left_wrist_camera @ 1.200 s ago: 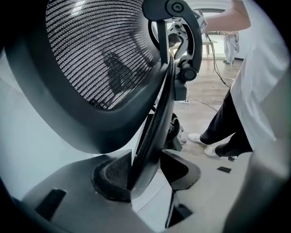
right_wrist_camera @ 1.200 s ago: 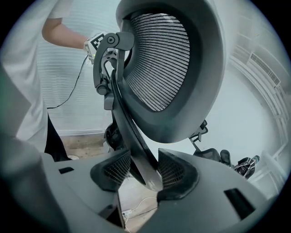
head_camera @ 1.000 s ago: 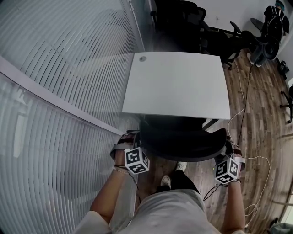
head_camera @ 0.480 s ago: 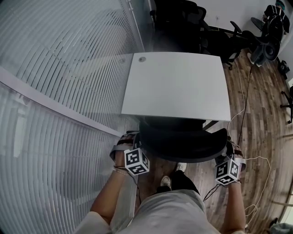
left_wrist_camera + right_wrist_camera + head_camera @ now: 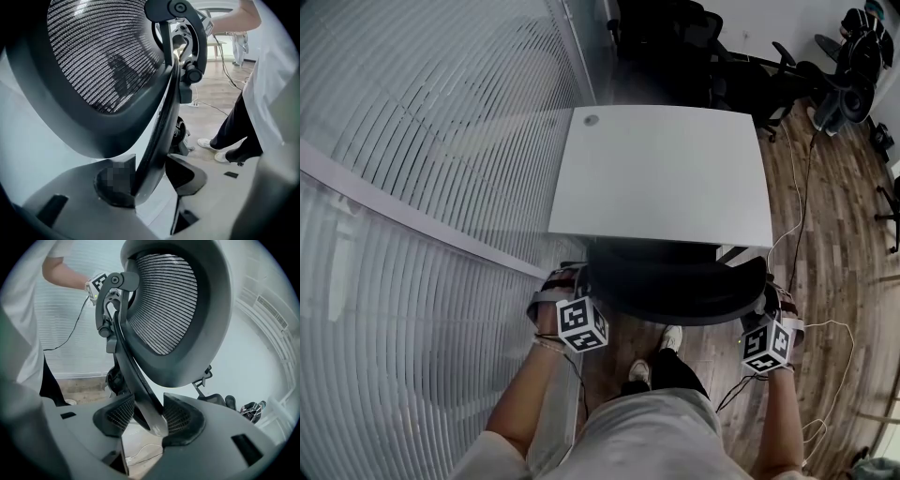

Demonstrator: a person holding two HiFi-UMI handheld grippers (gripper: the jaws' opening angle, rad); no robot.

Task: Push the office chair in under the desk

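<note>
Jaws of your left gripper (image 5: 152,168) and your right gripper (image 5: 143,416) each pinch the rim of the office chair (image 5: 675,291) at its mesh backrest (image 5: 103,56); the desk (image 5: 666,173) lies beyond the jaws.

Slatted blinds (image 5: 412,187) left, wood floor (image 5: 839,253) right, spare chairs (image 5: 670,37) beyond.
</note>
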